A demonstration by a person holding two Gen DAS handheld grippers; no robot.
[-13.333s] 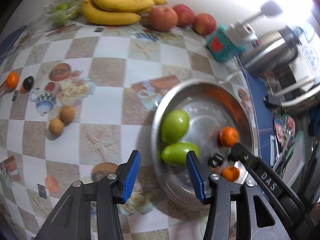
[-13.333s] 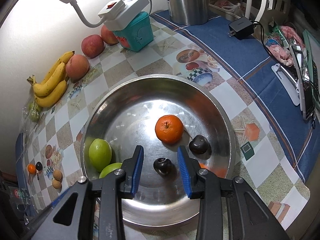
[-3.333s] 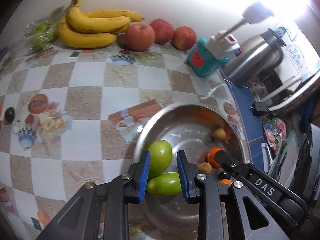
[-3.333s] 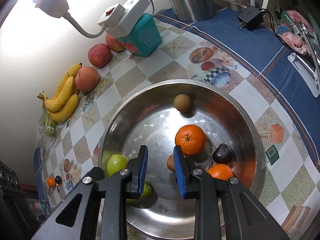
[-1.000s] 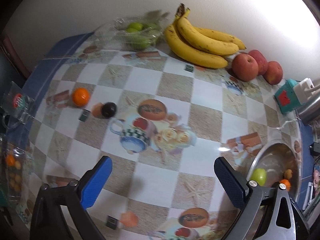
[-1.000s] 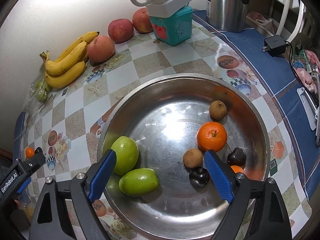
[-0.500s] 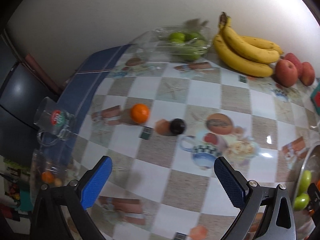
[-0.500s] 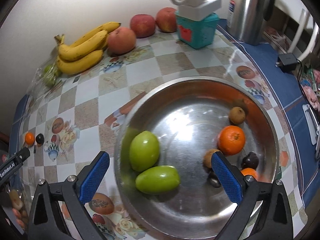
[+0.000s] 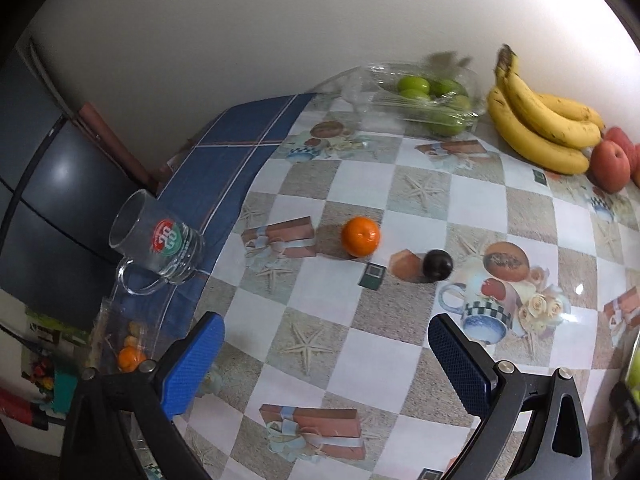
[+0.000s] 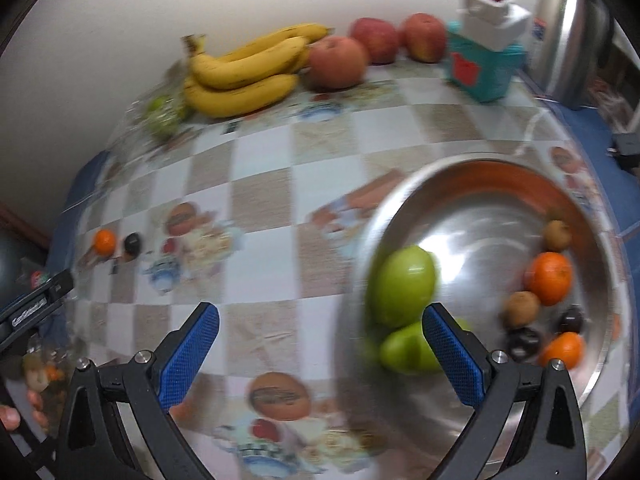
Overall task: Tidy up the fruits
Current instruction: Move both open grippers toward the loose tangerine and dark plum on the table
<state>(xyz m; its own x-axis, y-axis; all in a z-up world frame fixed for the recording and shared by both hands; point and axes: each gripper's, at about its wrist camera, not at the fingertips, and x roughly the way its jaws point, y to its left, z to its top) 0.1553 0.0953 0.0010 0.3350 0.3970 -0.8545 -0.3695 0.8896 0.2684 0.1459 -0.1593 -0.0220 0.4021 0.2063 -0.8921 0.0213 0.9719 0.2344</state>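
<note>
Both claws have swung away from the bowl since the earlier frames, and the loose orange and plum now sit nearer the middle of the left wrist view.

Left wrist view: the left claw (image 9: 326,354) hangs wide open above the checkered bench (image 9: 420,208), its blue pads far apart and holding nothing. An orange (image 9: 360,236) lies at about 12 o'clock from the claw, with a dark plum (image 9: 438,265) just beside it toward 1 o'clock; the two do not touch. At 10 o'clock a glass mug (image 9: 158,246) stands near the bench's edge on the blue cloth. At the far side, toward 1 o'clock, a clear bag of green fruit (image 9: 430,98) lies next to a bunch of bananas (image 9: 540,120), and an apple (image 9: 610,166) sits beside those at 2 o'clock.

Right wrist view: the picture is blurred. The right claw (image 10: 322,354) is also spread wide and empty. A metal bowl (image 10: 460,184) fills the 2 to 4 o'clock side. Inside it two green mangoes (image 10: 406,286) lie touching near the left wall, the lower one partly behind the claw's right pad. Along the bowl's right side lie two oranges (image 10: 549,278), two small brown fruits (image 10: 522,309) and two dark plums (image 10: 524,343). The loose orange and plum show small at 10 o'clock; bananas and three apples line the wall at 12 o'clock.
</note>
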